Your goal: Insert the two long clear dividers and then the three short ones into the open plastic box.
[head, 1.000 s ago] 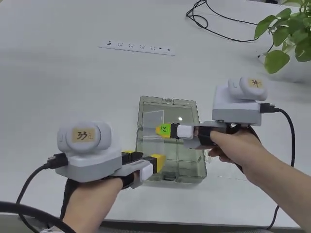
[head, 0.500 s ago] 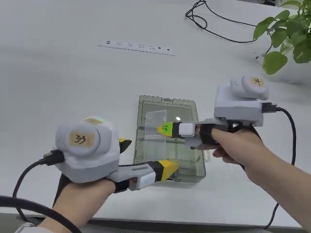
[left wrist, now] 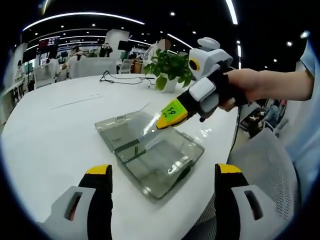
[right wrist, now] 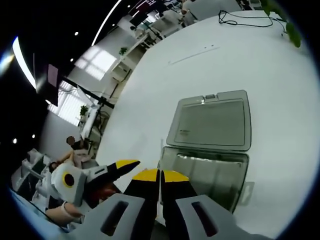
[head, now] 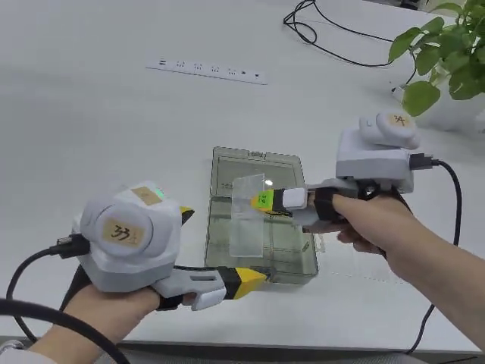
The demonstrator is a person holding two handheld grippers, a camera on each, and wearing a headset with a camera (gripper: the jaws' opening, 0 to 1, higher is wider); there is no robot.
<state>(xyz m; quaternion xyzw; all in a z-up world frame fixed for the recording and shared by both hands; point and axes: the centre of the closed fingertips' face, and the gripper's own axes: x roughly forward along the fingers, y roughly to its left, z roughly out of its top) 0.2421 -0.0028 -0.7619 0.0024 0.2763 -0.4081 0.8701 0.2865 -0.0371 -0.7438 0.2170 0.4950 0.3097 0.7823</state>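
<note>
**Item 1: thin clear plastic divider panel** (head: 247,227). Flat, rectangular, glossy, nearly invisible except for glare and its edges. It is held above the left part of the box base, tilted and not yet seated. Its long axis runs far-to-near in the head view, across the box's shorter span. Whether it is a long or a short piece cannot be told.

**Item 2: right gripper** (head: 264,202). Yellow-tipped jaws are clenched on the panel's upper right edge. In the right gripper view they meet on the pane, which is seen edge-on.

**Item 3: smoky translucent hinged plastic box** (head: 292,274). The lid lies open flat on the far side. The base has smooth walls and sits directly beneath the panel, so the coming move is probably a descent.

**Item 4: left gripper** (head: 220,246). Jaws are spread wide and hold nothing. It sits just beside the box's near-left corner, the nearer gripper for steadying the box.

**Item 5: matte white table** (head: 114,136).
</note>
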